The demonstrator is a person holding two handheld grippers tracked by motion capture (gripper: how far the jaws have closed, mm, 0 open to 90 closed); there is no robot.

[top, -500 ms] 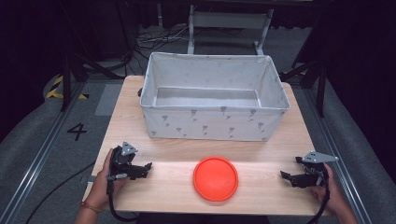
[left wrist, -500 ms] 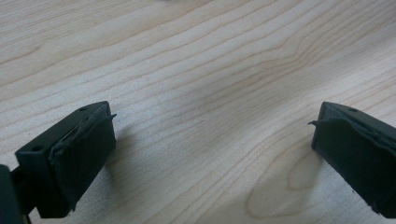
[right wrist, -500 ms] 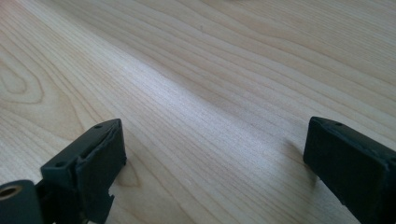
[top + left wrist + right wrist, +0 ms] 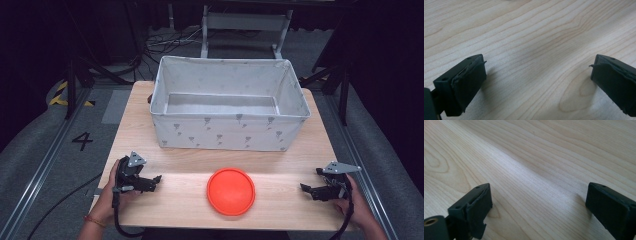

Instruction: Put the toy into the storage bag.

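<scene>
At the bottom left of the high view, the left tongs lie low on the wooden worktop, held by a hand. In the left gripper view the 2 black jaws stand wide apart with only bare wood grain between them. At the bottom right, the right tongs rest the same way in the other hand, and the right gripper view shows these jaws also far apart over bare wood. Between the 2 tongs, in the lower middle of the frame, lies a flat orange-red disc, perhaps a lid or a plate, well apart from both. Behind it, in the upper middle, stands a white fabric bin with small grey prints.
</scene>
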